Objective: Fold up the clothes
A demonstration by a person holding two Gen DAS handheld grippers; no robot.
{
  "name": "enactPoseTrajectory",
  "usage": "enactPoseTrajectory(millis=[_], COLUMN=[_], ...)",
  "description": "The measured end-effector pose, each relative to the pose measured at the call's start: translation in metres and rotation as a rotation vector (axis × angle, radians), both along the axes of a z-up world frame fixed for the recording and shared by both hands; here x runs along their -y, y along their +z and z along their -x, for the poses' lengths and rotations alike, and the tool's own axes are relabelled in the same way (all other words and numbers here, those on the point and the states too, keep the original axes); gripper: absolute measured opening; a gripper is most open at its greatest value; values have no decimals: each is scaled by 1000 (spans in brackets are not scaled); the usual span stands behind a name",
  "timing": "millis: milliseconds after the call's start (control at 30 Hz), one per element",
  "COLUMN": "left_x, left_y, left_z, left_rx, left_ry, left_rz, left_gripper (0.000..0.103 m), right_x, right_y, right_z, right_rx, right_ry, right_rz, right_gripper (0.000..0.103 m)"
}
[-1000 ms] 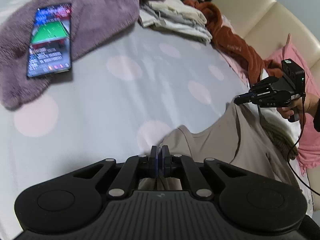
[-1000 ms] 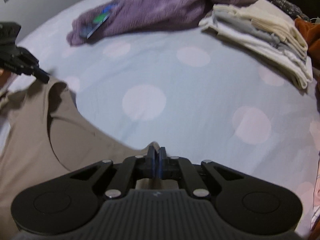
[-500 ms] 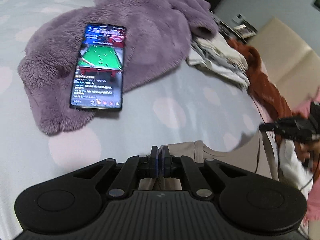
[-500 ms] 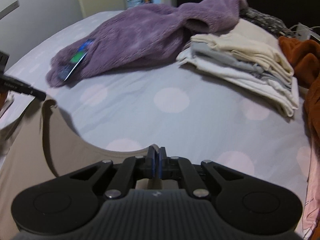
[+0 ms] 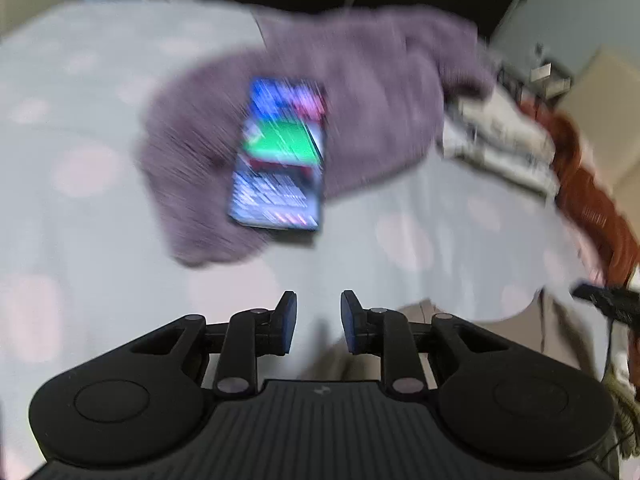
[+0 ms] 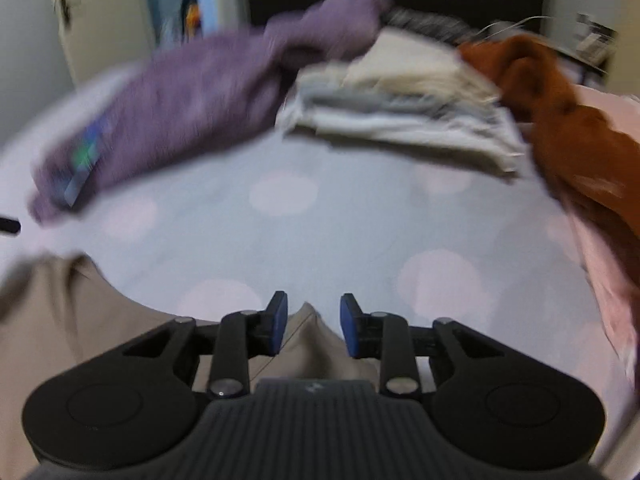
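A beige sleeveless top point(image 6: 60, 320) lies on the dotted bedsheet point(image 6: 340, 240). In the right wrist view my right gripper point(image 6: 312, 312) has its jaws opening; a peak of the top's edge stands between the blue pads point(image 6: 278, 320) without being pressed. In the left wrist view my left gripper point(image 5: 319, 312) is also opening, with only sheet between its pads point(image 5: 289, 320); the beige top point(image 5: 500, 340) lies just below and to the right. The right gripper's tip point(image 5: 608, 300) shows at the right edge there. Both views are motion-blurred.
A purple fleece point(image 5: 360, 100) lies at the back with a lit phone point(image 5: 280, 152) on it. A stack of folded pale clothes point(image 6: 400, 104) sits beside it, then a rust garment point(image 6: 560, 120) and pink cloth point(image 6: 608, 280) along the right.
Both grippers were shut on the beige top's edge and now stand apart, the fabric released. Both views have tilted up and swung, showing more of the far bed.
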State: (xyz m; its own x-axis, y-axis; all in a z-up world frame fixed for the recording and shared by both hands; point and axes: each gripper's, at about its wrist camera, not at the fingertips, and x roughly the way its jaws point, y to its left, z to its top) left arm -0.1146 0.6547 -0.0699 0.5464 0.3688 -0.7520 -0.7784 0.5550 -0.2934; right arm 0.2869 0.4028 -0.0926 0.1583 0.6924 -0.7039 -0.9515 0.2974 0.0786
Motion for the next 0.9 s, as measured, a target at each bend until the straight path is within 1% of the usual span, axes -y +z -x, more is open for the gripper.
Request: enactPoseTrajectory(millis=[67, 100, 133, 200, 300, 433, 533, 567, 633, 667, 700, 800, 900], left_x=[23, 40, 58, 103, 175, 249, 290, 297, 309, 313, 316, 325, 333], left_y=[12, 14, 14, 8, -7, -17, -22, -24, -28, -31, -34, -44, -51], left_z=[29, 42, 54, 73, 95, 102, 99, 98, 98, 101, 104, 112, 111], left_rx=[16, 9, -7, -58, -142, -193, -244, -263, -302, -320, -336, -325, -314], left_ry=[20, 13, -3, -59, -96, -155, -244, -255, -268, -268, -267, -260, -263], left_rz=[15, 52, 103, 200, 318, 414, 403, 401, 391, 398, 413, 459, 454], left_gripper=[24, 24, 24, 24, 24, 25, 34, 38, 40, 43, 43, 43, 41], right_x=[40, 60, 79, 118, 177, 253, 295, 303, 320, 328, 336, 349, 352], right_y=[15, 23, 24, 28, 16, -8, -24, -24, -24, -23, -23, -20, -20], right_z=[7, 11, 19, 35, 74, 116, 132, 135, 140, 143, 145, 149, 149], right_rx=[-17, -26, -46, -86, -137, -215, -266, -272, -284, -290, -295, -292, -311], right_ry=[12, 19, 42, 88, 124, 136, 114, 96, 62, 44, 27, -20, -37], right_rz=[4, 8, 48, 130, 274, 433, 512, 505, 492, 485, 478, 439, 436], right_gripper=[32, 34, 37, 40, 40, 42, 42, 42, 45, 45, 46, 46, 46])
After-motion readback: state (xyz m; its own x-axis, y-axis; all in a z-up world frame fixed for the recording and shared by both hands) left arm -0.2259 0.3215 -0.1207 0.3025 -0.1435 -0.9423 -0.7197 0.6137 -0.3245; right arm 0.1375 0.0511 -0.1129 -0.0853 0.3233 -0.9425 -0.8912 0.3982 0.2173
